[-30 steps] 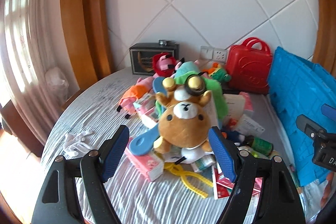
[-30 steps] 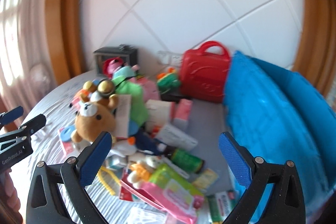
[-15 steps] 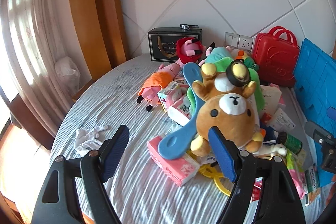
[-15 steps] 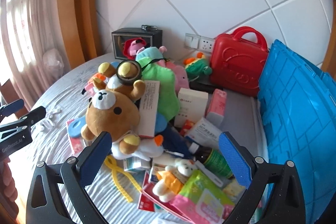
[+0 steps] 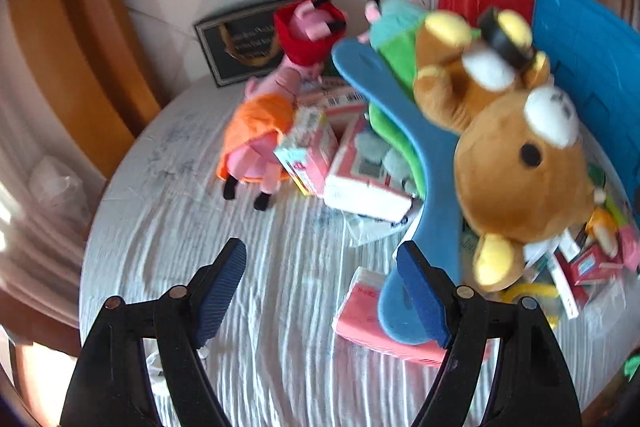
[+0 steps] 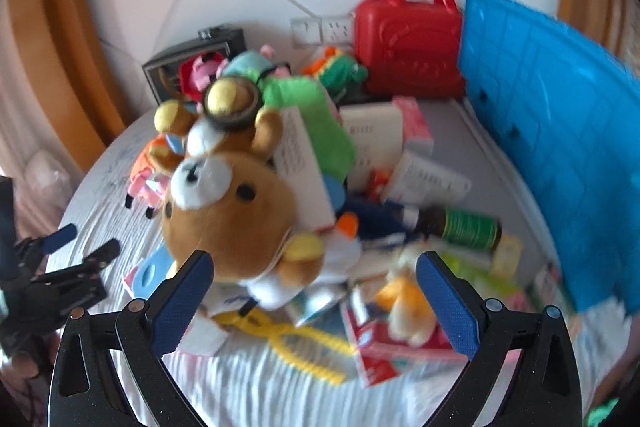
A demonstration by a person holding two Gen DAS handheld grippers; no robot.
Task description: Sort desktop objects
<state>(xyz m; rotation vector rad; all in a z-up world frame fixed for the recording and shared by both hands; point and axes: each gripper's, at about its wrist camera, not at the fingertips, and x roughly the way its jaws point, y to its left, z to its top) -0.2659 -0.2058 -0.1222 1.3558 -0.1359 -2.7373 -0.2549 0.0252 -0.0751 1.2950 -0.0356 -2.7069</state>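
1. Plush brown bear (image 6: 236, 211) tops a heap of toys and boxes on the round, cloth-covered table (image 5: 168, 195), leaning over a blue shoehorn-shaped paddle (image 5: 424, 155).
2. Soft and light by the look of it, the bear should squash under the pads; its round body seems the surest place to pinch, not a limp ear or paw.
3. Right gripper (image 6: 314, 293) hangs just in front of the bear, jaws spread wide, holding nothing.
4. Left gripper (image 5: 320, 291) stands equally parted and empty over bare cloth, its right pad (image 5: 420, 299) in front of the paddle's end.
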